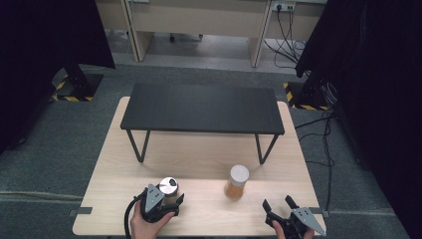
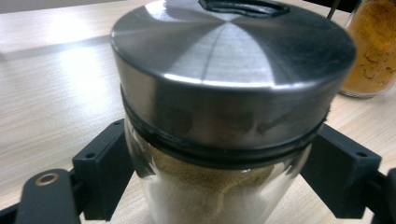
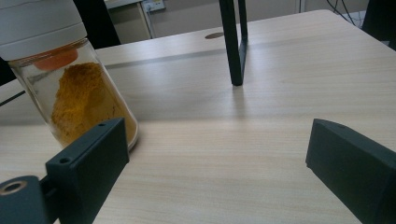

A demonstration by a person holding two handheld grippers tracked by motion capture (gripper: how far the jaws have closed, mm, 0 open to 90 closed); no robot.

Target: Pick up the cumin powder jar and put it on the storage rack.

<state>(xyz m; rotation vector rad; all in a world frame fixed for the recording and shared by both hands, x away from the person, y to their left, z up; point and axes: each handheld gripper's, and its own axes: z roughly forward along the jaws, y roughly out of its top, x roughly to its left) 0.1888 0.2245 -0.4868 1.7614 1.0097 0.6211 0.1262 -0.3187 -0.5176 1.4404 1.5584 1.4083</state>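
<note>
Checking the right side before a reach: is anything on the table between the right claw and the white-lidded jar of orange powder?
Nothing visible: bare wooden tabletop separates the open right claw from the white-lidded glass jar of orange powder.

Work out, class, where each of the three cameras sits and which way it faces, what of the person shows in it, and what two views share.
High view: above the person's side, facing forward and down on the table; both hands show, with left gripper and right gripper.
Left gripper view: on the left gripper, facing the steel-lidded jar between its jaws.
Right gripper view: on the right gripper, facing across the table past the orange spice jar; its jaws stand apart.
Shared: the orange spice jar appears in both gripper views.
</note>
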